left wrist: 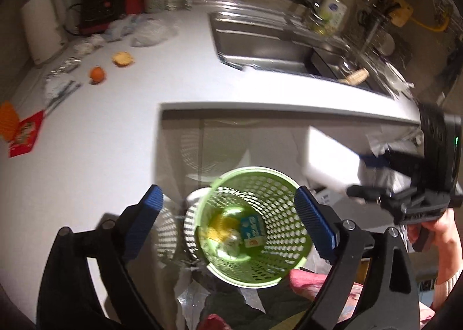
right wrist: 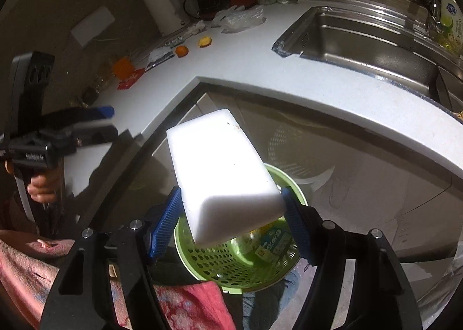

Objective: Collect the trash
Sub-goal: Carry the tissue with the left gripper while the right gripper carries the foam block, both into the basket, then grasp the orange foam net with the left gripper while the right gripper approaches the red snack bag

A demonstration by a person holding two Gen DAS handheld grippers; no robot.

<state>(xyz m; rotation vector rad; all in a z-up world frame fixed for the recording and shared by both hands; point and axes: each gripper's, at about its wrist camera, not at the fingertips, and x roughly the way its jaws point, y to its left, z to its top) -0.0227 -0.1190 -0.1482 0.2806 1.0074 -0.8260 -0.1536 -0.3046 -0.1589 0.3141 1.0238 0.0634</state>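
Note:
A green perforated basket point(left wrist: 254, 171) stands on the floor below the counter's edge, with a blue packet point(left wrist: 251, 228) and yellow and white scraps in it. My left gripper point(left wrist: 228, 197) hangs right over it, open, nothing between its blue pads. My right gripper point(right wrist: 231, 191) is over the same basket point(right wrist: 202, 260). A white foam block point(right wrist: 220, 168) lies between its pads; a thin gap shows at the left pad point(right wrist: 166, 220), so the pads are not pressing it. In the left wrist view this block point(left wrist: 327, 159) is blurred at the right.
On the white counter point(left wrist: 115, 156) lie an orange fruit point(left wrist: 97, 74), a bread-like piece point(left wrist: 123, 58), a red packet point(left wrist: 24, 134), foil point(left wrist: 65, 65) and clear plastic bags point(left wrist: 144, 30). A steel sink point(left wrist: 260, 40) is at the back right. Reddish cloth point(right wrist: 188, 309) lies beside the basket.

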